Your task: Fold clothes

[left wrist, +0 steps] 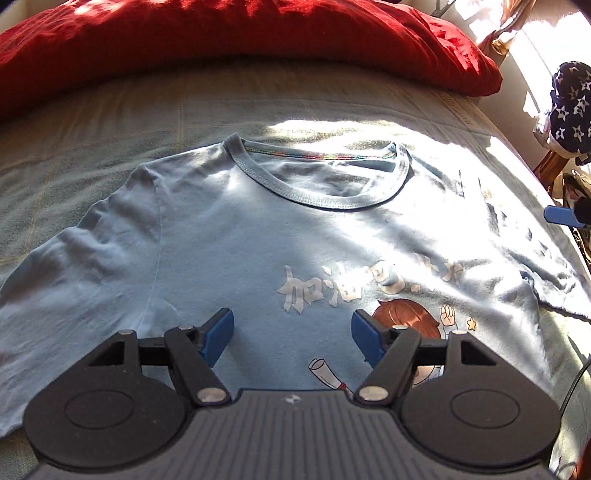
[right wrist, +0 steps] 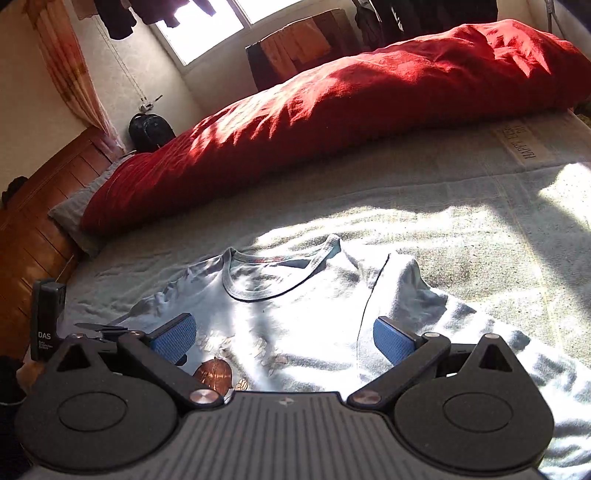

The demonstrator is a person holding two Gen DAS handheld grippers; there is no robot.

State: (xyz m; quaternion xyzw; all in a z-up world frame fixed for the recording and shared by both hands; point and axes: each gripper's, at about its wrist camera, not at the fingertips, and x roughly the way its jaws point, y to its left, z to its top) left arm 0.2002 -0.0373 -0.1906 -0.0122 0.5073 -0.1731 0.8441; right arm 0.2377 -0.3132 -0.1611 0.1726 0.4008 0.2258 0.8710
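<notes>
We see a light blue T-shirt (left wrist: 229,236) spread front side up on a grey-green bedspread (left wrist: 110,122), filling the middle and lower part of the left wrist frame. Its collar (left wrist: 325,201) sits above centre, one sleeve (left wrist: 66,266) runs off toward the left edge, and a cartoon print (left wrist: 402,317) with pale characters above it lies right of centre. Sunlight cuts across the right half of the shirt.

Our left gripper (left wrist: 291,332) hangs over the chest of the shirt at the bottom of that frame, its blue pads (left wrist: 218,332) set wide apart with nothing between them. We cannot tell whether the pads touch the fabric.

In the right wrist frame the shirt lies in the lower middle, with its collar just above centre. Our right gripper (right wrist: 284,338) is at the bottom there, spread wide too and holding nothing, the shirt showing between its fingers.

A red duvet (right wrist: 332,103) is heaped along the top of the bed in both frames. A wooden headboard (right wrist: 40,206) stands at the left edge of the right wrist frame, a window (right wrist: 207,22) at the top. A dark star-patterned cloth (left wrist: 572,103) shows at the right edge of the left wrist frame.
</notes>
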